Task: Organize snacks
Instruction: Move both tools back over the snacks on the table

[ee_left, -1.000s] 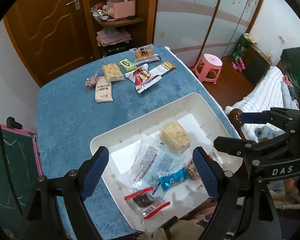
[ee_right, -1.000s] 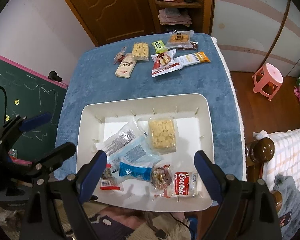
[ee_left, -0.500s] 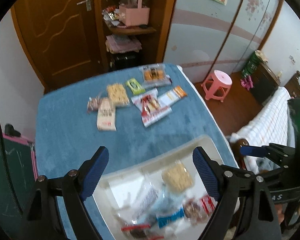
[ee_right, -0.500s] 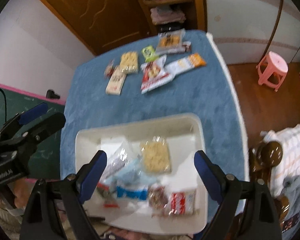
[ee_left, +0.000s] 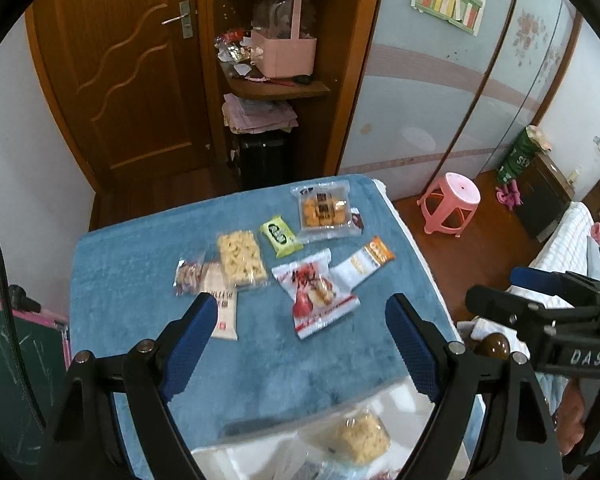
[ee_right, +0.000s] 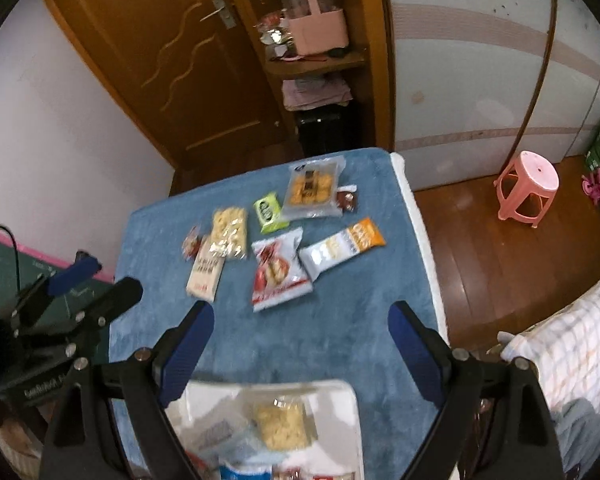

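Several snack packets lie at the far end of the blue table: a red and white bag (ee_left: 315,293) (ee_right: 278,271), a white and orange bar (ee_left: 364,263) (ee_right: 340,249), a green packet (ee_left: 280,235) (ee_right: 268,211), a clear pack of yellow crackers (ee_left: 241,258) (ee_right: 230,233), a pack of orange biscuits (ee_left: 324,208) (ee_right: 311,189) and a white packet (ee_left: 220,304) (ee_right: 205,274). The white tray (ee_left: 400,394) (ee_right: 340,392) at the near edge holds several snacks. My left gripper (ee_left: 296,344) and right gripper (ee_right: 300,344) are open and empty, above the table between tray and loose packets.
The blue-covered table (ee_left: 140,280) ends at the right beside a pink stool (ee_left: 452,204) on the wood floor. A green chalkboard (ee_left: 16,360) stands at the left. A wooden door and a shelf with a pink basket (ee_left: 284,52) stand beyond the table. A bed (ee_right: 572,344) is at the right.
Both grippers have tilted up and moved forward from over the tray toward the loose packets; the tray has slid to the bottom of both views. Both stay open and empty.
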